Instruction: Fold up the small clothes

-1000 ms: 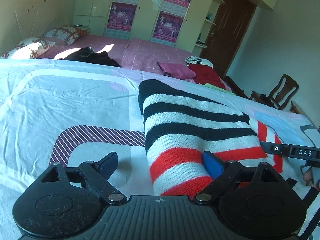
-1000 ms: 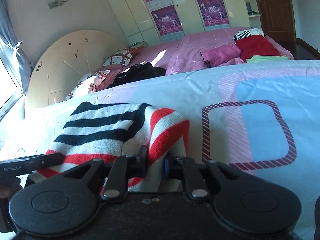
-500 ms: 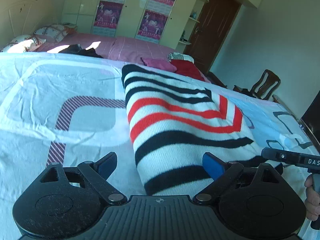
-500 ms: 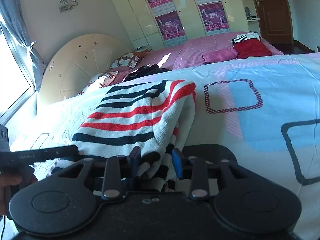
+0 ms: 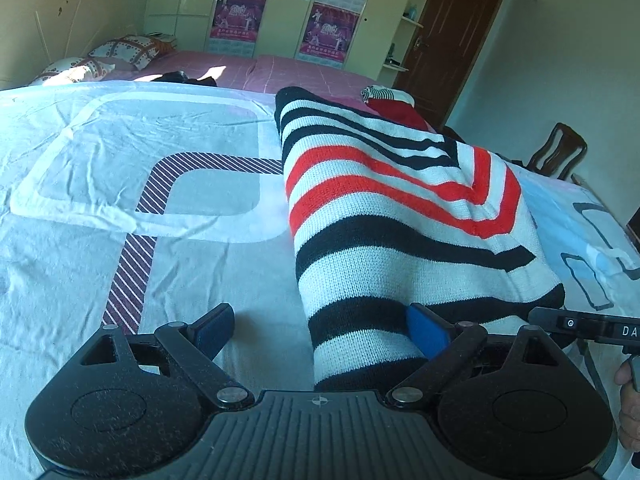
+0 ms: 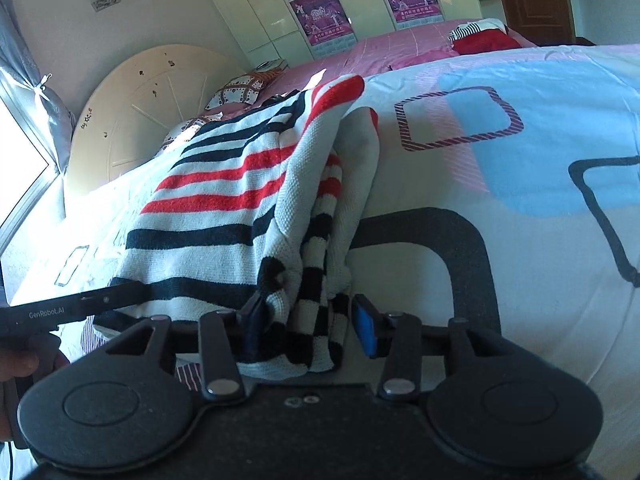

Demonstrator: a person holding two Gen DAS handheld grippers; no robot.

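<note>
A knitted sweater (image 5: 400, 216) with black, white and red stripes lies folded on the patterned bed sheet (image 5: 120, 184). My left gripper (image 5: 320, 328) is open wide at the sweater's near left corner. Its right pad (image 5: 426, 332) touches the knit and its left pad (image 5: 212, 326) stands clear over the sheet. In the right wrist view the sweater (image 6: 224, 200) shows stacked layers at its right edge. My right gripper (image 6: 310, 326) has its jaws opening, with the sweater's near corner loose between them; its right pad (image 6: 366, 330) is off the fabric.
Behind the sheet lies a pink bed (image 5: 280, 76) with pillows (image 5: 132, 50), a black garment (image 5: 180, 78) and red clothes (image 5: 394, 112). A wardrobe with posters (image 5: 240, 16), a brown door (image 5: 452, 36) and a wooden chair (image 5: 560, 152) stand beyond. A hand (image 5: 630, 408) shows at the right edge.
The sweater's far half was carried over toward me, so black stripes now lie nearest. Both grippers came back to the near edge. The right jaws, shut on the knit before, have spread apart.
</note>
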